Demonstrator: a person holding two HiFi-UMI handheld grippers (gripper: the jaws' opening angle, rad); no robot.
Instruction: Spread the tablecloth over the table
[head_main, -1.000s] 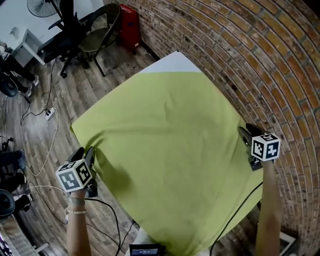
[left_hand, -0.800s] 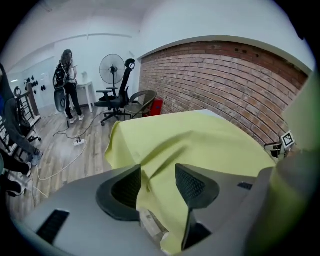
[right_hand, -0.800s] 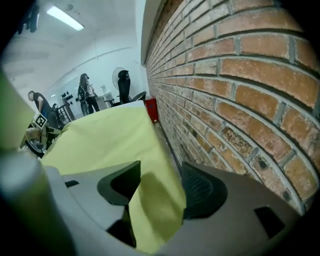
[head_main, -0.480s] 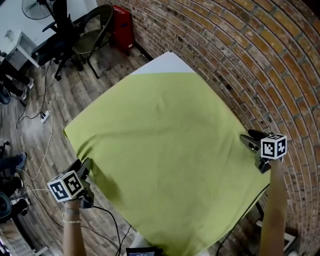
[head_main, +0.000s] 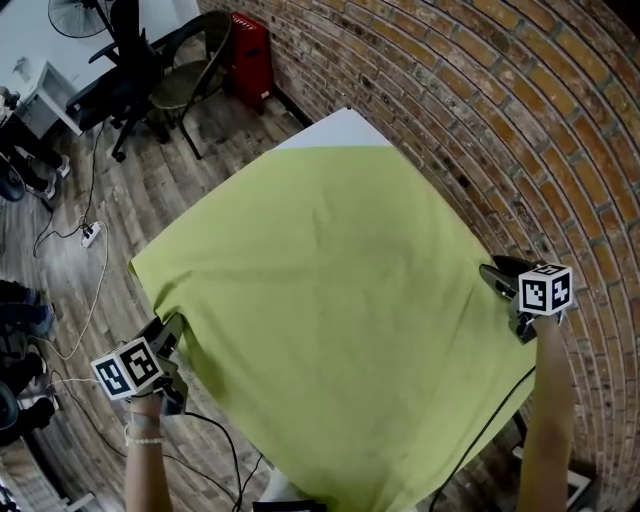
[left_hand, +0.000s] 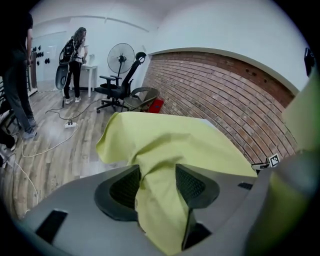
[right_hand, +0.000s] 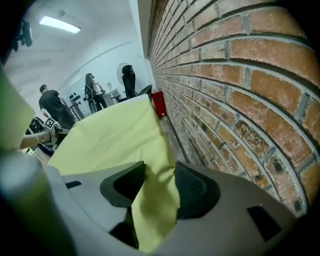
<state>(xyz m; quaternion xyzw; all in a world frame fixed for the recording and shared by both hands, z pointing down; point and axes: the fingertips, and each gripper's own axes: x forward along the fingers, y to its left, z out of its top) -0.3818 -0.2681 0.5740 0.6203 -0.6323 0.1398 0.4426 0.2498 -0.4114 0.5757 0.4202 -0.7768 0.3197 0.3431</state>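
The yellow-green tablecloth (head_main: 330, 290) lies spread over the table, whose white far corner (head_main: 345, 125) stays bare. My left gripper (head_main: 172, 328) holds the cloth's near left corner off the table's edge. In the left gripper view the bunched cloth (left_hand: 165, 145) fills the gap of that gripper (left_hand: 155, 175), whose jaws have just been opening a little. My right gripper (head_main: 490, 272) grips the right corner beside the brick wall. In the right gripper view a fold of cloth (right_hand: 115, 135) hangs between its jaws (right_hand: 157, 182), which have just been closing.
A curved brick wall (head_main: 520, 120) runs close along the table's right side. A red box (head_main: 250, 50), chairs (head_main: 190, 70) and a power strip with cables (head_main: 90, 235) stand on the wooden floor at the left. People (left_hand: 75, 55) and a fan (left_hand: 121, 57) are far behind.
My left gripper has drawn back toward the lower left with its corner. The right gripper has edged to the right. The cloth's folds near the left corner have flattened.
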